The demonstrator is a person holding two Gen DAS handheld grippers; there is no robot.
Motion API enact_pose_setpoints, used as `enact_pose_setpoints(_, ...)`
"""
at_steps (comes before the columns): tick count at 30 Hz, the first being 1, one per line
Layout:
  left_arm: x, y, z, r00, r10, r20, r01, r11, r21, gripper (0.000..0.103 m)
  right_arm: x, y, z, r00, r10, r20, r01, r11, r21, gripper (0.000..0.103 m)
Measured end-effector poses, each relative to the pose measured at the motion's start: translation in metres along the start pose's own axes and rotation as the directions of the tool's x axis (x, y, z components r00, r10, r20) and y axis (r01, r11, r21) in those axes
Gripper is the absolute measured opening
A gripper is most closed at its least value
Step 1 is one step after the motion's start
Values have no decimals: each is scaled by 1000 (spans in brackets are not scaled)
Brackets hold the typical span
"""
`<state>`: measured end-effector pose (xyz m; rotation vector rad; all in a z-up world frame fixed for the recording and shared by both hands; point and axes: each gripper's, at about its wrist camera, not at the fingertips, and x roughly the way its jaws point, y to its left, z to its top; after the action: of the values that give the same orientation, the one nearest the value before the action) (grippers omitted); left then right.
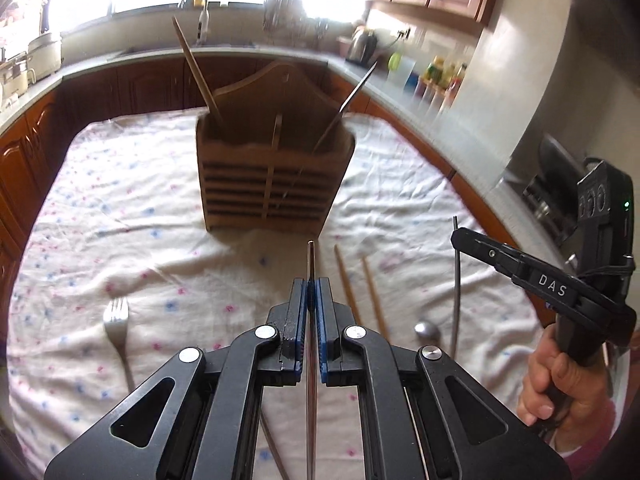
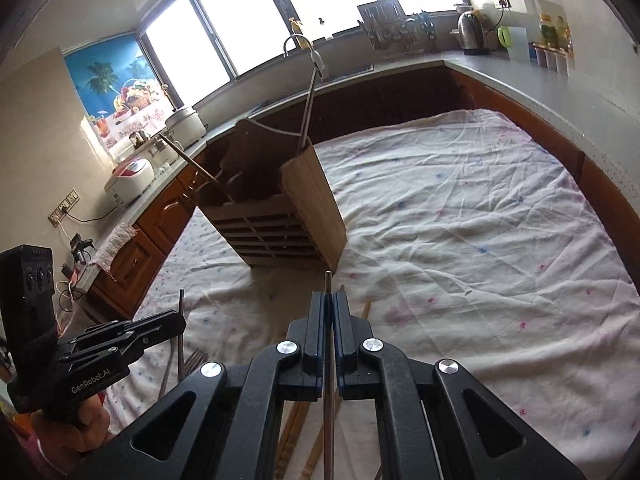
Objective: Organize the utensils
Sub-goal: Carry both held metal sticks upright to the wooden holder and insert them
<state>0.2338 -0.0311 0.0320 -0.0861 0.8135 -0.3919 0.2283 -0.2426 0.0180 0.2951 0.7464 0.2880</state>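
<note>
Both the left gripper (image 1: 311,300) and right gripper (image 2: 329,312) are clamped on thin metal chopsticks (image 1: 310,264); these may pivot and miss the slatted wooden utensil holder (image 1: 272,168)

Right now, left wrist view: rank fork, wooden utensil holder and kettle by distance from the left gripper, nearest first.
From the left gripper, shut on a metal chopstick:
1. Fork: lying on the tablecloth, low on the left.
2. Wooden utensil holder: standing mid-table, straight ahead.
3. Kettle: on the back counter, upper right, blurred.
</note>
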Motion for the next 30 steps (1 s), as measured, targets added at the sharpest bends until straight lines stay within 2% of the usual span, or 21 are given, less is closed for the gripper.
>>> enact_pose_setpoints(13, -80, 1, 3, 987, -20, 159, 21, 1000, -5, 4, -69, 27, 14, 986, 40, 159, -35, 999, -35, 4)
enact_pose_setpoints(30, -101, 10, 20, 972, -4, 236, 10, 1000, -23, 4, -84, 41, 38, 970, 59, 234, -44, 997, -70, 4)
